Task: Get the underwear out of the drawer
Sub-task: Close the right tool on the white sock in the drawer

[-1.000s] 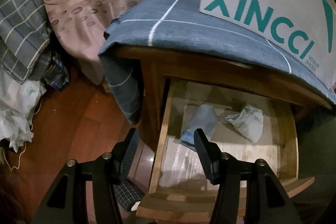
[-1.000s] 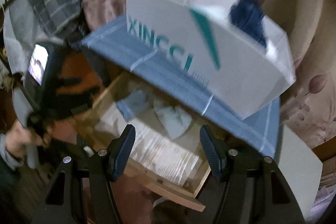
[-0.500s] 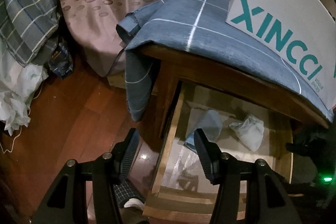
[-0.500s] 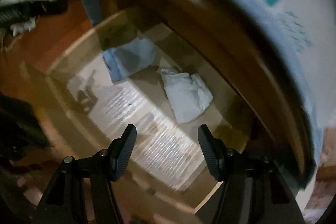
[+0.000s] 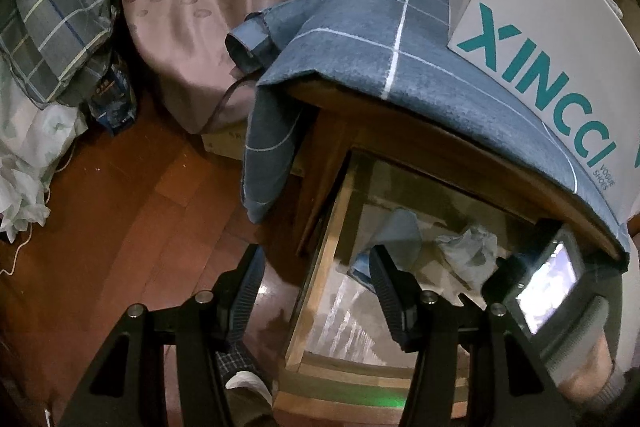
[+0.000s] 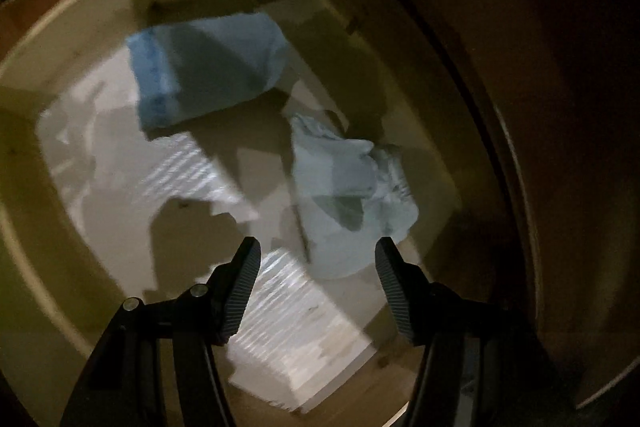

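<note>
The drawer (image 5: pixel 320 291) stood pulled out under the nightstand, and two pieces of underwear lay on its lined bottom: a blue folded pair (image 6: pixel 208 75) toward the back and a pale crumpled pair (image 6: pixel 352 195) nearer the right wall. The right gripper (image 6: pixel 318 259) hung inside the drawer with its fingers (image 6: pixel 244 287) apart and nothing between them, the pale pair just ahead of the tips. The left gripper (image 5: pixel 316 279) hovered over the drawer's left edge, its fingers also apart and empty.

The main risk looked to be a poor grab. The pale pair was bunched and soft, so the fingers might have pinched only a loose fold and let it slip on the lift. It also lay close to the drawer's right wall and under the dark overhang of the cabinet, where a finger could have struck wood. The shiny liner (image 6: pixel 280 327) could have been caught with the cloth. The view was dim and blurred, so depth was hard to judge.
</note>
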